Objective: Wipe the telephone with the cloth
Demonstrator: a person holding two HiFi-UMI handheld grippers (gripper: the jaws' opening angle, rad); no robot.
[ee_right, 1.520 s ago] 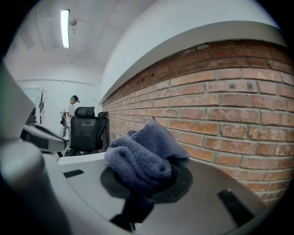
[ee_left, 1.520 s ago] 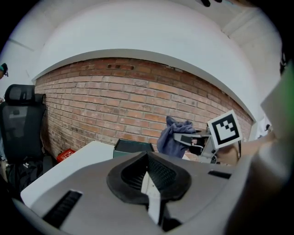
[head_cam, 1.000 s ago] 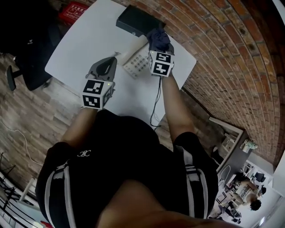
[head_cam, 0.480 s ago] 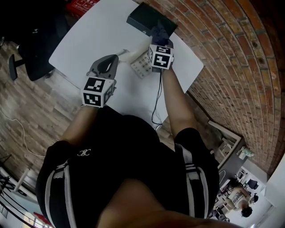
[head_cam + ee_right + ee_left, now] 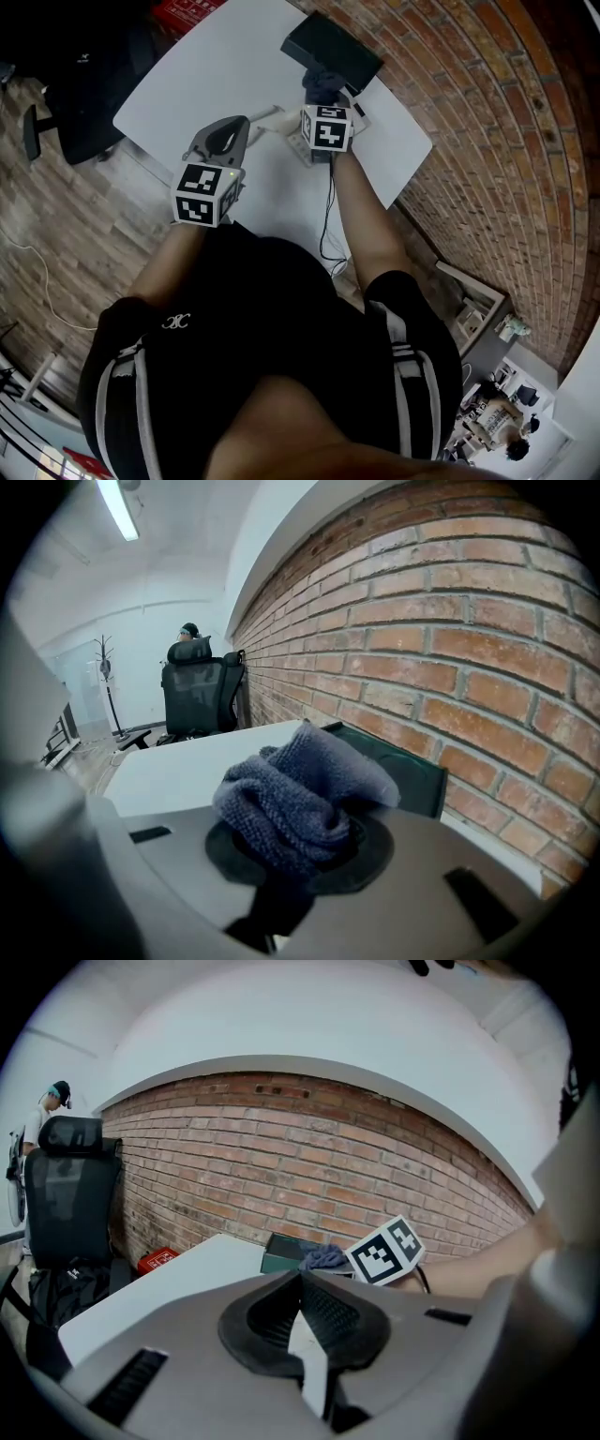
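In the head view the white telephone (image 5: 298, 147) lies on the white table (image 5: 216, 66), mostly hidden under my right gripper (image 5: 323, 101). Its pale handset end (image 5: 266, 114) sticks out to the left. The right gripper is shut on a bunched blue-grey cloth (image 5: 300, 803), which shows dark over the phone's far side (image 5: 322, 82). My left gripper (image 5: 242, 124) rests left of the phone, its tip near the handset end. The left gripper (image 5: 300, 1288) has its ribbed pads together with nothing held. From there the cloth (image 5: 323, 1258) shows ahead.
A dark flat box (image 5: 333, 47) sits at the table's far edge against the brick wall (image 5: 487, 141). A black cable (image 5: 326, 216) runs from the phone off the near edge. A black office chair (image 5: 84, 84) and a red box (image 5: 183, 9) stand left of the table.
The right gripper with the cloth has slid left across the telephone, now covering most of it. The left gripper has stayed in place.
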